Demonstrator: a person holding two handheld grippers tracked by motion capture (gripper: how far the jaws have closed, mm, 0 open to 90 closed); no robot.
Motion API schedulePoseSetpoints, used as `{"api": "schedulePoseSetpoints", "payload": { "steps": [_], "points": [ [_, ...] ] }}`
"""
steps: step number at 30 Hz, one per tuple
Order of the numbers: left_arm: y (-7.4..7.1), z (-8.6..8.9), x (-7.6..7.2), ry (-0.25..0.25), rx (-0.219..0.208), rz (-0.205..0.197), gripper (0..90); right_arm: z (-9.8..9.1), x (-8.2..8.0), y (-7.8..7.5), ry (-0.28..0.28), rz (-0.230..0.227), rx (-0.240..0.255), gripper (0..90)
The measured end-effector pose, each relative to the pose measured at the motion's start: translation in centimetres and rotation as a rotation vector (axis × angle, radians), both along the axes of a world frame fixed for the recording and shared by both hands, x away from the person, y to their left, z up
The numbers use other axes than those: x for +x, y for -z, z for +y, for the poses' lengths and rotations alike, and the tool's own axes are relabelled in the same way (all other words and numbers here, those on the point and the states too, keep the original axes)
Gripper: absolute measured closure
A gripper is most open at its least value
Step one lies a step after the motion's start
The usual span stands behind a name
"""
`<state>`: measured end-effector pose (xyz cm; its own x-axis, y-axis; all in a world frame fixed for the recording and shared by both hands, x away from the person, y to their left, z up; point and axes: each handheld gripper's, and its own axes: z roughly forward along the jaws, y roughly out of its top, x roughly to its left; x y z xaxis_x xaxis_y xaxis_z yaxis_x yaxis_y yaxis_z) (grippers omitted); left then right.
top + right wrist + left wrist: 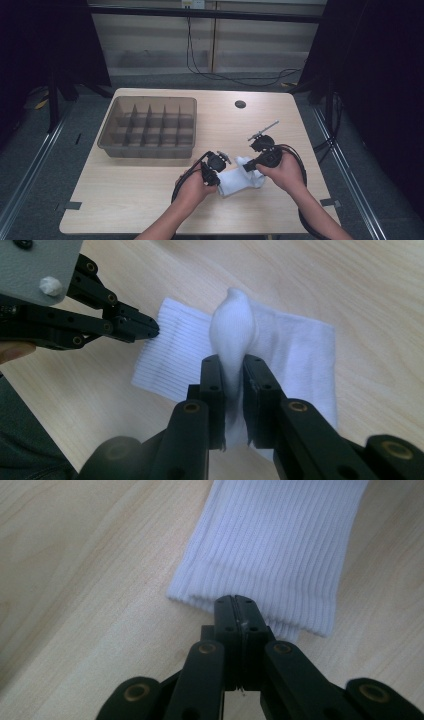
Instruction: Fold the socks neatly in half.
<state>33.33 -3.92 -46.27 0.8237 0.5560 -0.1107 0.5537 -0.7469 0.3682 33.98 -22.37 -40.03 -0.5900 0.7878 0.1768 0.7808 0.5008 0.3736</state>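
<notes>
- Two grippers work one white sock (241, 178) near the front edge of the table (125, 200).
- L gripper (235, 607): jaws pressed together, w/ the ribbed cuff edge of the sock pinched at their tips. In the high view it sits at the sock's left end (216, 172), held by the person's left hand (192, 187).
- R gripper (234, 370): jaws clamped on a bunched-up fold of the sock, which bulges out above the tips; rest of the sock lies flat on the wood beneath. In the high view it's at the sock's right end (250, 166), right hand (285, 172) behind it.
- R gripper view also shows the L gripper coming in from the left, tips at the sock's ribbed edge.
- Sock: flat, between both hands, right of centre on the table.
- Farther out: brown divider tray (107, 135) at back left, well apart from the sock; its compartments look empty.
- Small round hole (240, 104) in the tabletop near the far edge.
</notes>
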Motion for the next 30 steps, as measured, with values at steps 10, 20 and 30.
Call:
{"api": "schedulePoseSetpoints", "payload": {
  "steps": [10, 20, 30],
  "points": [
    [0.0, 0.1, 0.0, 0.007, -0.008, -0.005, 88.8, 0.6, 0.1, 0.8, -0.001, 0.027, 0.000, 81.1],
    [0.0, 0.3, -0.1, 0.004, -0.020, -0.018, 85.7, 0.9, 0.1, 1.1, -0.017, 0.029, 0.000, 81.0],
    [0.1, 0.2, -0.1, 0.012, -0.018, -0.029, 85.4, 1.2, 0.0, 1.4, -0.020, 0.037, 0.000, 80.9]
  ]
}}
